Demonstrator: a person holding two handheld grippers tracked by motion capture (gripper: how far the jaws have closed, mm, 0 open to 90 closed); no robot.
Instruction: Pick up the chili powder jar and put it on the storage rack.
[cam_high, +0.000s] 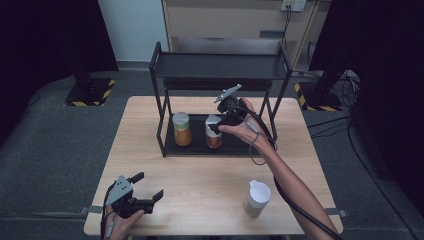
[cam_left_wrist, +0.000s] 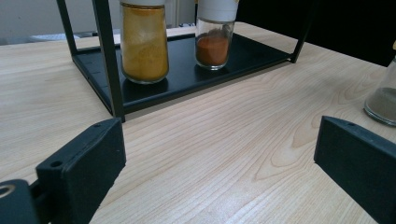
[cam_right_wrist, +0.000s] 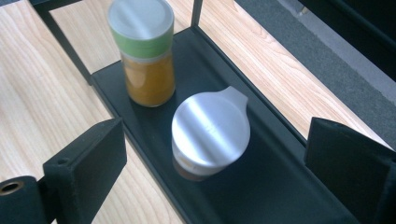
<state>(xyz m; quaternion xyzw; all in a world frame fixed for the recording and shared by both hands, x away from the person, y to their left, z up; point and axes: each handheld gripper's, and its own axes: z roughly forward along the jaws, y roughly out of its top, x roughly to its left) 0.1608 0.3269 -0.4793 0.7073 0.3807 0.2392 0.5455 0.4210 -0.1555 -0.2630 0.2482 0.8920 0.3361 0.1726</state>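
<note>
A black two-shelf rack (cam_high: 162, 125) stands at the back of the wooden table (cam_high: 200, 185). On its lower shelf, a yellow spice jar (cam_high: 182, 129) with a green lid is at the left and a red spice jar (cam_high: 213, 134) with a white lid at the right. My right gripper (cam_high: 218, 127) hovers just above the red spice jar (cam_right_wrist: 210, 133), open, its jaws wide on either side without touching it. The yellow spice jar (cam_right_wrist: 145, 56) is beyond. My left gripper (cam_high: 149, 186) rests open and holds nothing at the table's front left, facing the rack (cam_left_wrist: 109, 60).
A third jar (cam_high: 257, 198) with a white lid and greyish contents stands on the table at the front right, also at the edge of the left gripper view as the third jar (cam_left_wrist: 383, 95). The rack's upper shelf (cam_high: 220, 65) overhangs the two jars.
</note>
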